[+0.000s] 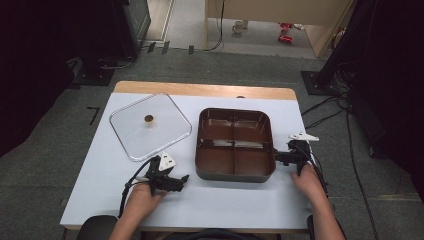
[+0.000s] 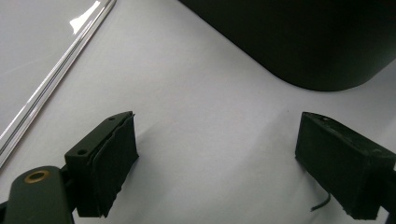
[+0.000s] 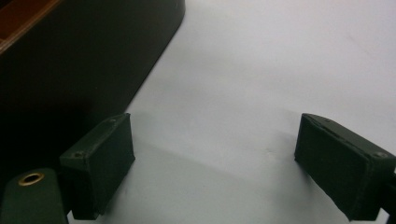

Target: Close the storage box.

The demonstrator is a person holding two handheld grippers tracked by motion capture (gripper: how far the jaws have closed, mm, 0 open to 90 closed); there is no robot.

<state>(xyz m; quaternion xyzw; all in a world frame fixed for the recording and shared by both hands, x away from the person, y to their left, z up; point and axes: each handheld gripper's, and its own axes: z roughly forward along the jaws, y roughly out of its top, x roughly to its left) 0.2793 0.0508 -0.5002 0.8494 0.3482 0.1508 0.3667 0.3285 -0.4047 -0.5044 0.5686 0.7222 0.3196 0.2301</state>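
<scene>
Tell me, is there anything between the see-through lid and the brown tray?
Nothing. In the high view, just a bare strip of white table separates the clear lid from the brown tray; they don't touch.

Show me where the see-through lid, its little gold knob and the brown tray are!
lid (image 1: 131, 137), high view, on its clear front part.
knob (image 1: 149, 118), high view, on its gold top.
tray (image 1: 235, 173), high view, on its dark front wall.
</scene>
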